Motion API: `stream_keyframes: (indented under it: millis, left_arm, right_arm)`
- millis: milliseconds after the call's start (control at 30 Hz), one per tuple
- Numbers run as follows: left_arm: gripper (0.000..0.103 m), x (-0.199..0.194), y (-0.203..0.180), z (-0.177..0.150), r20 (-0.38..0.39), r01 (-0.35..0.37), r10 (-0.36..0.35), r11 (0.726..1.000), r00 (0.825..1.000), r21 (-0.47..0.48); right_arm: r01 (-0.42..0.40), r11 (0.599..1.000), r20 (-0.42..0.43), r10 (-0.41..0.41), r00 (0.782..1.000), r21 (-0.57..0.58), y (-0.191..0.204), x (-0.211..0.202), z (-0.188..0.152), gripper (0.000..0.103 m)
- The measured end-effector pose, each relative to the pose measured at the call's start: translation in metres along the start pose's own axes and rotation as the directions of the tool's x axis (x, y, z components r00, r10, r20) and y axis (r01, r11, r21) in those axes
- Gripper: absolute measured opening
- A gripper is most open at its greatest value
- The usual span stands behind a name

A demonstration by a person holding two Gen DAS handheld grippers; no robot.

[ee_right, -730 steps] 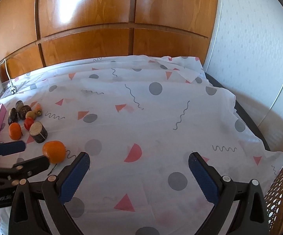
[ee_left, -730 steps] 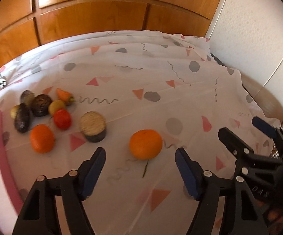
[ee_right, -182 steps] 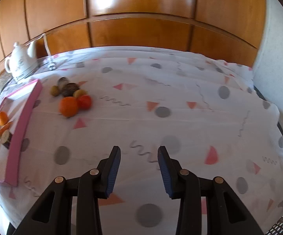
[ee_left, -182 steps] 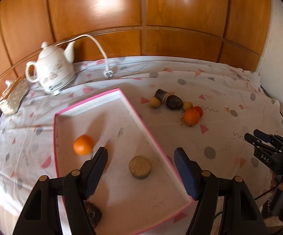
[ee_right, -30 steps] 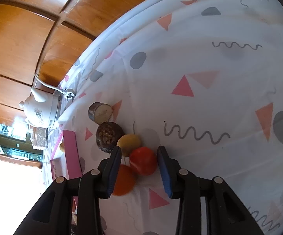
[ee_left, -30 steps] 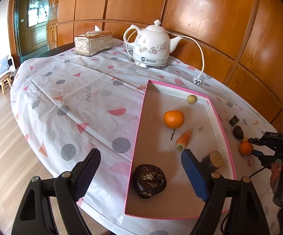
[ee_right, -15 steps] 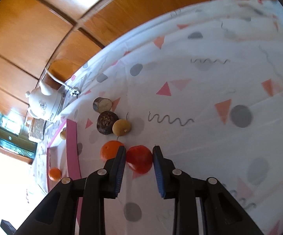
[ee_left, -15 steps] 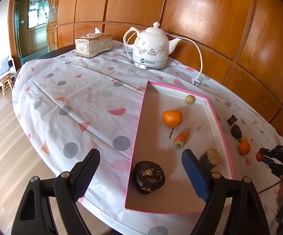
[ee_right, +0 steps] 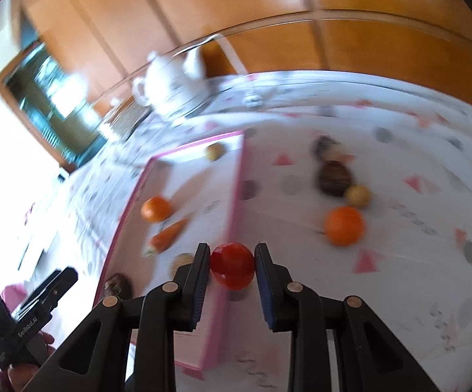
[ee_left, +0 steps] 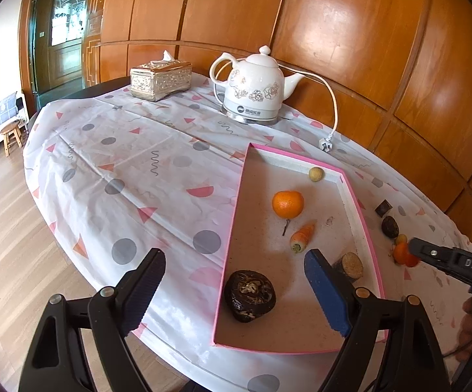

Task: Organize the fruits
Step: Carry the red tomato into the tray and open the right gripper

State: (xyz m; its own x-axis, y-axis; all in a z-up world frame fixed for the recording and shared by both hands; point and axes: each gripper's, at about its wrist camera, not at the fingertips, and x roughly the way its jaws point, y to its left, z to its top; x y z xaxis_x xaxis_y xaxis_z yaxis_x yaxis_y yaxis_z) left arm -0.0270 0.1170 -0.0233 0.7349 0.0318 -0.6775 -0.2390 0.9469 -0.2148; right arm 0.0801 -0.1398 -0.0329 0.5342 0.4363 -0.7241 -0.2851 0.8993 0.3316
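1. The right hand-held gripper [ee_right: 232, 266] is closed on a red tomato [ee_right: 232, 264]; both blue pads press the tomato's sides.
2. In the right wrist view, the tomato is held above the bench [ee_right: 415, 261], near the right-hand pink wall of the tray [ee_right: 237, 196]. This view is blurred.
3. The left hand-held gripper [ee_left: 236, 290] is wide open and holds nothing. Its fingers [ee_left: 325, 297] frame the near end of the tray [ee_left: 232, 228].
4. The tray has a pink rim and lies on a white cloth [ee_left: 121, 163] printed with dots and triangles.
5. Tray contents, as seen in the left wrist view:
   - an orange [ee_left: 287, 204] near the middle;
   - a carrot [ee_left: 302, 233] just below the orange;
   - a small yellow fruit [ee_left: 316, 174] at the far wall;
   - a dark round fruit [ee_left: 250, 290] at the near end;
   - a cut brown piece [ee_left: 350, 264] by the right wall, partly hidden by the finger.
6. Fruits outside the tray, as seen in the right wrist view:
   - a second orange [ee_right: 343, 225];
   - a small yellow ball [ee_right: 358, 196], just beyond that orange;
   - a dark fruit [ee_right: 334, 178], touching the ball;
   - a blurred dark piece [ee_right: 325, 145] farther back.
7. A white kettle [ee_left: 252, 93] and a silver tissue box [ee_left: 161, 78] stand at the far side of the bench, against wood panels [ee_left: 334, 26].
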Motion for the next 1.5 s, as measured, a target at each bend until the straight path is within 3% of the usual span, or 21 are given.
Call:
stream_keyframes:
  millis: [200,400,700,900,1033,1367,1500]
  left_arm:
    - [0.087,0.002,0.006,0.0,-0.004,-0.001,0.001,1.0,1.0,-0.02]
    - [0.087,0.004,0.009,0.0,-0.013,-0.004,0.003,1.0,1.0,-0.03]
    - [0.087,0.008,0.011,-0.001,-0.022,-0.007,0.007,0.999,1.0,-0.035]
    - [0.087,0.005,0.007,0.0,-0.012,-0.005,0.005,1.0,1.0,-0.021]
    - [0.087,0.003,0.003,0.001,-0.004,-0.002,0.002,1.0,1.0,-0.009]
    - [0.087,-0.004,-0.009,0.001,0.015,0.009,-0.01,0.999,1.0,0.037]
    - [0.087,-0.008,-0.014,0.0,0.018,0.014,-0.015,0.998,1.0,0.057]
  right_arm:
    - [-0.005,0.995,-0.038,0.001,0.999,-0.1,0.038,0.024,0.01,0.028]
    - [0.008,0.993,-0.037,-0.012,0.999,-0.12,0.059,0.041,0.024,0.029]
    - [0.034,0.994,-0.032,-0.037,0.999,-0.099,0.056,0.047,0.021,0.035]
    - [0.117,0.99,0.005,-0.117,0.993,-0.079,0.042,0.028,0.005,0.038]
    - [0.228,0.969,0.058,-0.224,0.973,-0.094,0.029,0.009,-0.01,0.038]
    - [0.382,0.923,0.116,-0.375,0.92,-0.046,-0.011,-0.031,-0.041,0.038]
    - [0.464,0.886,0.139,-0.458,0.878,-0.013,-0.03,-0.048,-0.056,0.038]
